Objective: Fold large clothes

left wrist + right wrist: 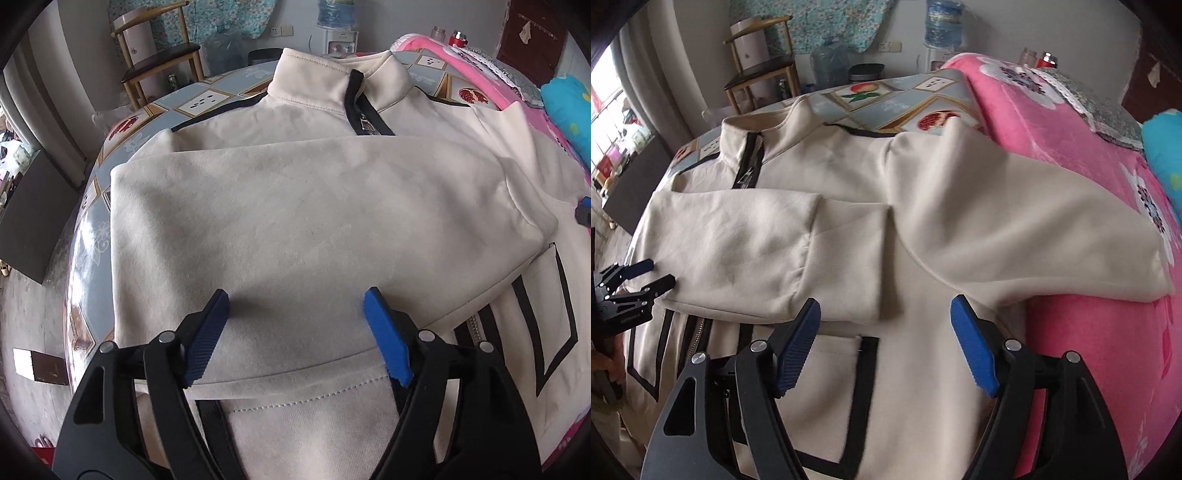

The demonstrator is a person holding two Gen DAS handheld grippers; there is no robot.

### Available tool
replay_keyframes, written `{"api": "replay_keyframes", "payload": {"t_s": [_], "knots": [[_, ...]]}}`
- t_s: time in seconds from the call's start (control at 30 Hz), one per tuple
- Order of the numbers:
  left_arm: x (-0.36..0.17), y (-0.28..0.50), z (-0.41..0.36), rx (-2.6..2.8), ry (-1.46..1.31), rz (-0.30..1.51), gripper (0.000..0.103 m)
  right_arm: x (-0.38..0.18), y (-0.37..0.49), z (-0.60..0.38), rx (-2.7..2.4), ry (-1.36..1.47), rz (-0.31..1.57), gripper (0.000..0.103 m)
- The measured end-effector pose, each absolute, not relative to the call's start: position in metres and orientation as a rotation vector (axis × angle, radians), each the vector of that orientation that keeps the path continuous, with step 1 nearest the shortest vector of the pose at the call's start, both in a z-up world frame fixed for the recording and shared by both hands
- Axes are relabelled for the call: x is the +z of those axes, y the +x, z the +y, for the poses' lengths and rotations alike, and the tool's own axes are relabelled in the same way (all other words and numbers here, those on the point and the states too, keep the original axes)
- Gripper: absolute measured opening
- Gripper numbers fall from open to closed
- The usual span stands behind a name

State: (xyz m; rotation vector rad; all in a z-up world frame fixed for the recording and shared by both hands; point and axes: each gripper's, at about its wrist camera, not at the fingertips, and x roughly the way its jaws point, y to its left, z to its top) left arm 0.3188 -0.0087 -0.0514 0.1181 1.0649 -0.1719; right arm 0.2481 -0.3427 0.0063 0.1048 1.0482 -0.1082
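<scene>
A cream zip jacket [314, 122] with black trim lies face up on the patterned table [207, 99]. One sleeve [295, 229] is folded across its chest. My left gripper [297, 299] is open and empty just above that sleeve. In the right wrist view the same jacket [849, 177] has its other sleeve [1015, 221] spread out to the right over a pink blanket [1052, 125]. My right gripper [884, 308] is open and empty above the jacket's lower front, near a black-edged pocket [846, 365]. The left gripper [650, 273] shows at the left edge there.
A wooden chair [159, 59] and a water dispenser [338, 40] stand beyond the table. The pink blanket [491, 85] and a blue cushion [570, 107] lie at the right. A dark cabinet [33, 218] stands at the left, with floor below.
</scene>
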Motion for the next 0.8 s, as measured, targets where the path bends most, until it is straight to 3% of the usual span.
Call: {"api": "replay_keyframes", "payload": {"t_s": [0.27, 0.57, 0.8], "knots": [[-0.054, 0.319, -0.004, -0.157, 0.097, 1.057, 0.082, 0.036, 0.203, -0.519, -0.332, 0.588, 0.966, 0.071], [-0.054, 0.321, -0.002, -0.177, 0.100, 1.054, 0.086, 0.000, 0.165, -0.677, -0.591, 0.984, 0.858, 0.071], [-0.055, 0.321, -0.003, -0.153, 0.077, 1.051, 0.087, -0.043, 0.158, -0.738, -0.638, 1.232, 0.759, 0.048]]}}
